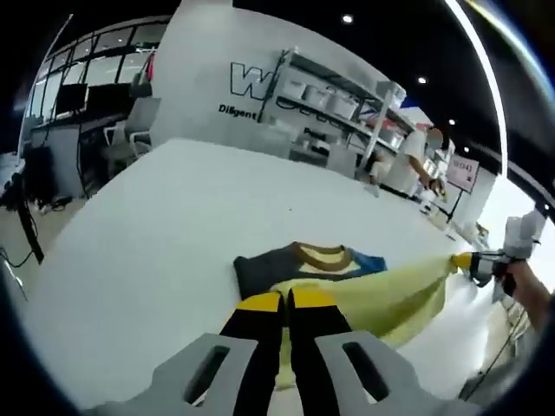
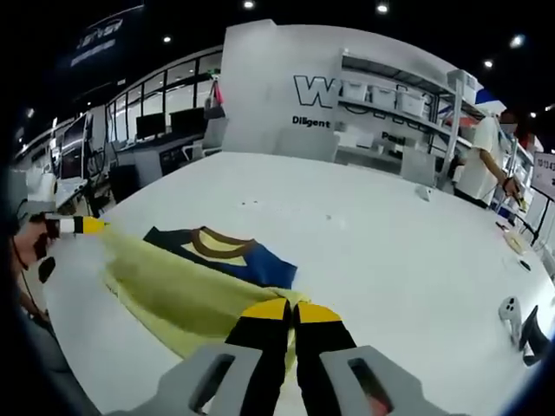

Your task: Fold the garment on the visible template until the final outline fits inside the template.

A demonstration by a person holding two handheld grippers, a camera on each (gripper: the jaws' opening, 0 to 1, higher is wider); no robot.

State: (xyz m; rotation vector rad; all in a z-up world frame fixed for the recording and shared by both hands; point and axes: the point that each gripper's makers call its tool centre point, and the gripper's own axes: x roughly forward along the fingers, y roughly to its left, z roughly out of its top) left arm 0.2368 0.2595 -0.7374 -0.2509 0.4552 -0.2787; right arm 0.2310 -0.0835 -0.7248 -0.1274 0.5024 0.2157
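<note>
Here we see a T-shirt (image 1: 347, 277) lying on a big white table (image 1: 156, 234), roughly mid-table in both views. Shirt is yellow w/ dark navy shoulder area, a blue patch, and a brown collar (image 1: 323, 253); in the right gripper view the same shirt (image 2: 173, 286) has its collar (image 2: 212, 244) facing away from us, blue section toward the right. Left gripper (image 1: 286, 301): its yellow-tipped black jaws are pressed together on the yellow fabric's near edge, cloth bunched right at the tips. Right gripper (image 2: 293, 310): same story, jaws closed tight w/ yellow cloth pinched btw them. In the left gripper view we also catch the right gripper at the far right edge, its yellow tip gripping the end of a stretched yellow fold, a hand behind it. In the right gripper view the left gripper sits at the far left, yellow tip on the other end of that fold, so the yellow part runs taut btw the two, lifted a bit off the table. We can't make out any template outline on the tabletop. Background: metal shelving (image 2: 408, 104) w/ white bins, a white wall w/ dark lettering, desks w/ monitors (image 2: 152, 126) on the left, and a person in a white top (image 2: 479, 160) standing near the shelves. A small white object (image 2: 512, 312) lies on the table's right side.
</note>
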